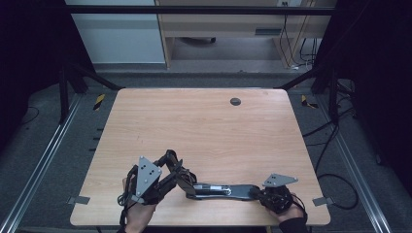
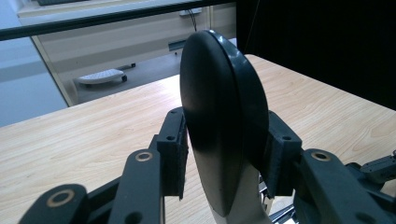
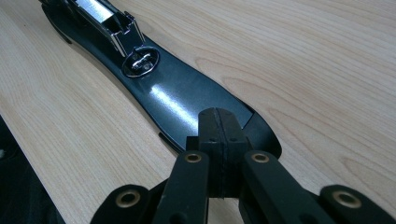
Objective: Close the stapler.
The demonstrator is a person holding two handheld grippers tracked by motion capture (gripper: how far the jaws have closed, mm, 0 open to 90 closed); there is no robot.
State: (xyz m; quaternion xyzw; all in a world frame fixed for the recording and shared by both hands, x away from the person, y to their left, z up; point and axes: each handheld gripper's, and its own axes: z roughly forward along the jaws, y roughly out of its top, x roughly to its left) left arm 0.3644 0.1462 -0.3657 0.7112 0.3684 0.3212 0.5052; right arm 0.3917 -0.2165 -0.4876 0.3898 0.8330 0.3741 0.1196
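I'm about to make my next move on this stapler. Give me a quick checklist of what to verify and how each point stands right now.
1. Left claw clamped on both sides of the stapler's lid: ok.
2. Lid swung up, away from the base: ok.
3. Base lying flat on the table: ok.
4. Right claw shut, tips over the base's end: ok.
5. Right claw actually pressing the base down: cannot tell.
6. Staple channel loaded: cannot tell.
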